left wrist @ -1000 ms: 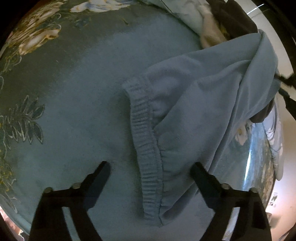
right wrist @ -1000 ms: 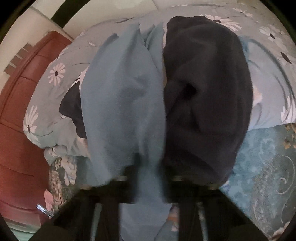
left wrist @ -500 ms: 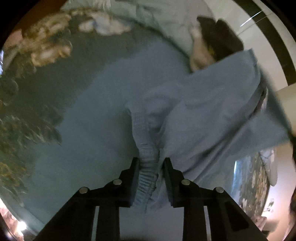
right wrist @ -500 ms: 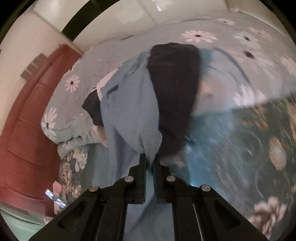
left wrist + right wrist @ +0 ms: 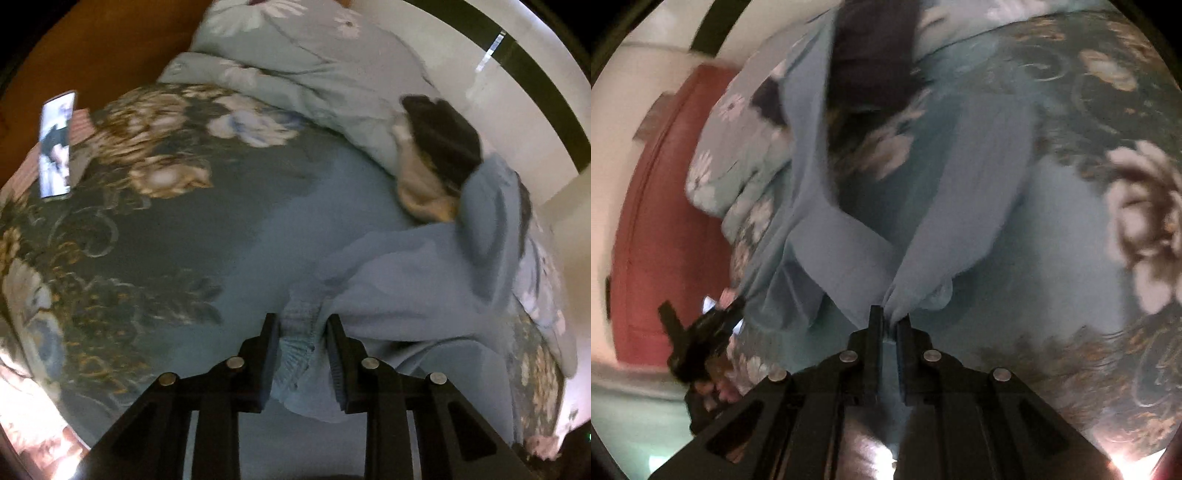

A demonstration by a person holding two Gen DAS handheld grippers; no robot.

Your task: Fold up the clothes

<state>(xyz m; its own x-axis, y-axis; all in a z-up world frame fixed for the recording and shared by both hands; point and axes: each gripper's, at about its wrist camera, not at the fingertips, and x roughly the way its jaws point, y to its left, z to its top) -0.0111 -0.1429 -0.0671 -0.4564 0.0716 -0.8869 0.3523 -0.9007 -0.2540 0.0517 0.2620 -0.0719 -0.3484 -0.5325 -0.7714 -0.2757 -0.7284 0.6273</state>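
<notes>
Left gripper (image 5: 301, 334), spread a second ago, now clenched on blue garment (image 5: 424, 295) waistband; right gripper (image 5: 889, 323) keeps pinching other end; garment lifted off bed (image 5: 184, 240), ready for spreading

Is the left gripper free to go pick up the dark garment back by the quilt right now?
Probably not: the left gripper is shut on the blue garment's ribbed hem, and the dark garment lies farther off against the quilt.

You've got pale blue trousers (image 5: 424, 295) over a dark teal bedspread (image 5: 184, 240) with cream-and-gold flowers, a grey-blue daisy-print quilt (image 5: 314, 66), one black garment (image 5: 443, 136).
</notes>
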